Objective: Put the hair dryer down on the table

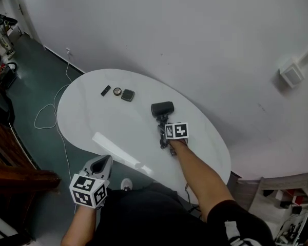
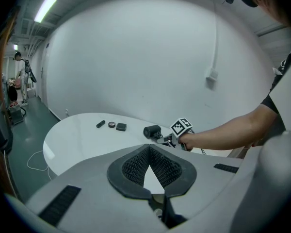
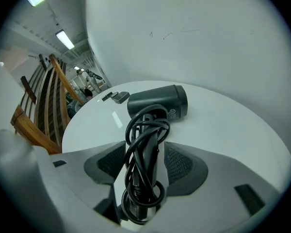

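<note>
A dark grey hair dryer (image 1: 162, 109) lies on the white oval table (image 1: 87, 111), its black cord wound round the handle. In the right gripper view the barrel (image 3: 160, 103) points away and the handle runs back between my jaws. My right gripper (image 1: 164, 132) (image 3: 144, 149) stands open, with a gap showing between each pad and the handle. My left gripper (image 1: 103, 160) (image 2: 149, 152) hangs off the table's near edge, shut, with nothing in it. From the left gripper view the hair dryer (image 2: 152, 131) shows far off beside the right gripper.
Three small things lie at the table's far side: a black bar (image 1: 106, 90), a round disc (image 1: 117, 91) and a dark square case (image 1: 127, 95). A white cable (image 1: 46, 111) loops on the green floor at left. Wooden furniture (image 1: 15, 176) stands at lower left.
</note>
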The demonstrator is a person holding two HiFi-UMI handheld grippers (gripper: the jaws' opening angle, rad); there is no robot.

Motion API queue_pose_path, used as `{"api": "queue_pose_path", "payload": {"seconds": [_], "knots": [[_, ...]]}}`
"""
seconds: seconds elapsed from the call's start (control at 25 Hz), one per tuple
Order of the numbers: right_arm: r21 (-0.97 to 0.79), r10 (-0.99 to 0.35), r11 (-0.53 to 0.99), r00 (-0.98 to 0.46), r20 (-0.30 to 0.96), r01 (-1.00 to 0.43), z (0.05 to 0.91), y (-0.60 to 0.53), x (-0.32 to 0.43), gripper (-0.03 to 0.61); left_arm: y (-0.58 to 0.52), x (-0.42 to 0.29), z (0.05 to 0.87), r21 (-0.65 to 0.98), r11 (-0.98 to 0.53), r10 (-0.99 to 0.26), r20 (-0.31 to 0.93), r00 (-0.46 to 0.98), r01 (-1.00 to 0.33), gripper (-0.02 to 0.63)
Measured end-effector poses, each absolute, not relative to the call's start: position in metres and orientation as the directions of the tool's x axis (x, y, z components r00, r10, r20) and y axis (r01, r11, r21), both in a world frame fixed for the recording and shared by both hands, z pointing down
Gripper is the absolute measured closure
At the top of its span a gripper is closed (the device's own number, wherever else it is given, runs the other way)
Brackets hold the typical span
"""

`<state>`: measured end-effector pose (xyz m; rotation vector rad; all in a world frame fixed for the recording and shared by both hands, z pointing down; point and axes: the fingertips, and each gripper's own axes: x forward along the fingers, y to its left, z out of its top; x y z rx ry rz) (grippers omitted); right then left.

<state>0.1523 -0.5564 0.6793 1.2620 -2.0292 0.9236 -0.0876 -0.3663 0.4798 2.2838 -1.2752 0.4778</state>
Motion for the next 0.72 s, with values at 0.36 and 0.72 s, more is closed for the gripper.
{"api": "queue_pose_path", "payload": {"seconds": [0.36,0.72], "knots": [[-0.264,-0.599,0.37,-0.446,0.666,-0.891,0.625,-0.522,0.154,0.358,-0.376,-0.065,0.48,0.243,-0.528,-0.651,0.5,0.572,-0.814,0.603],[-0.326,-0.682,0.393,-0.511,0.524,-0.86,0.553,-0.456,0.153,0.553,-0.382,-0.022,0.475,0.237,-0.639,-0.57,0.494,0.657,-0.732,0.603]]}}
